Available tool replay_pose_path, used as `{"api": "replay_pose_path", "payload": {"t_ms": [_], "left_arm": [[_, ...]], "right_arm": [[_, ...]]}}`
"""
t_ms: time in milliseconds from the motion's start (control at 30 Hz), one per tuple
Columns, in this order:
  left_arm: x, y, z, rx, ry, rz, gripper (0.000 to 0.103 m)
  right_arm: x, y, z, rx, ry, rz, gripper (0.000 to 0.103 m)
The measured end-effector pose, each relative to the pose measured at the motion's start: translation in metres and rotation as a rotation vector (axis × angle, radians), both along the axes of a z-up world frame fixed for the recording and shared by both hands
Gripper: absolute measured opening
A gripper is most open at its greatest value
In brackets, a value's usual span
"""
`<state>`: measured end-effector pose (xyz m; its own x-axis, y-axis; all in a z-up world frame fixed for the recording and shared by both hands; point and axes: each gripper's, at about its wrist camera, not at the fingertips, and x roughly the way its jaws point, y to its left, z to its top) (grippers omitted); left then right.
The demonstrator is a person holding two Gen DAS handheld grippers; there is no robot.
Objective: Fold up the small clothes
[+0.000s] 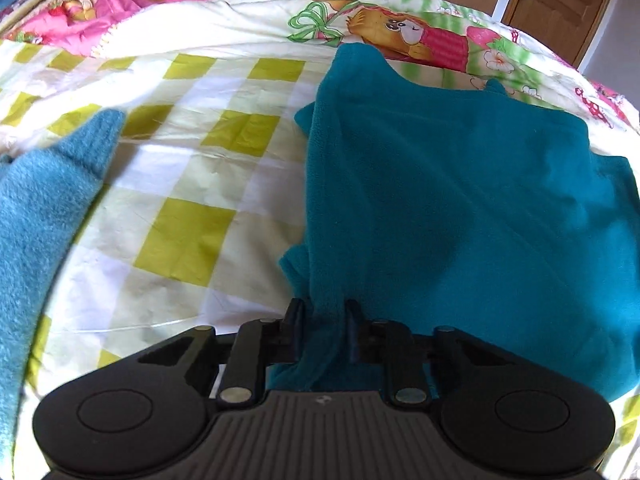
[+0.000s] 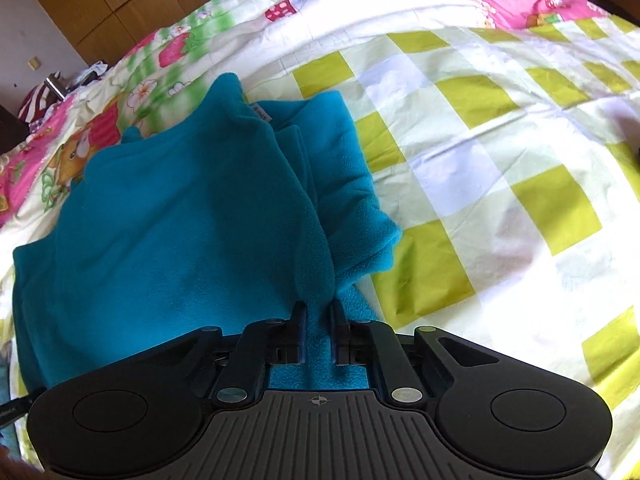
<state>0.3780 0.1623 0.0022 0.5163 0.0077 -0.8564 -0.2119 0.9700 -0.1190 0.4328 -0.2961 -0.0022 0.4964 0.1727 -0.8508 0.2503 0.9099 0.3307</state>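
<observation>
A teal fleece garment (image 1: 448, 184) lies spread on the bed, filling the right half of the left wrist view. My left gripper (image 1: 324, 312) is shut on a bunched edge of it, and the cloth runs back between the fingers. In the right wrist view the same teal fleece garment (image 2: 172, 208) covers the left half, with a small label near its collar at the far end. My right gripper (image 2: 319, 310) is shut on a folded edge of the fleece. A lighter blue knitted piece (image 1: 44, 208) lies at the left, apart from both grippers.
The bed carries a yellow-green and white checked sheet (image 1: 188, 184), (image 2: 500, 168). A pink cartoon-print quilt (image 1: 132, 4) is bunched along the far side. Wooden cupboard doors (image 1: 560, 0) stand behind the bed. Striped cloth and clutter (image 2: 44, 96) sit past the far left corner.
</observation>
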Motion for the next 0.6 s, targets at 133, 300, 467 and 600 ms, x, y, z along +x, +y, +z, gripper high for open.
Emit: {"api": "replay_pose_path", "payload": {"t_ms": [133, 300, 467, 600], "left_arm": [[-0.006, 0.004, -0.001, -0.034, 0.019, 0.013, 0.032], [-0.033, 0.002, 0.001, -0.046, 0.065, -0.005, 0.03], [-0.075, -0.008, 0.01, 0.009, 0.12, -0.056, 0.03], [-0.095, -0.013, 0.015, 0.041, 0.144, -0.055, 0.031]], "right_arm": [[-0.016, 0.0, -0.004, 0.03, 0.031, 0.003, 0.008], [-0.047, 0.005, 0.003, 0.017, 0.087, 0.07, 0.008], [-0.102, 0.006, 0.007, 0.033, 0.195, 0.075, 0.008], [-0.128, 0.011, 0.017, -0.004, 0.22, 0.091, 0.016]]}}
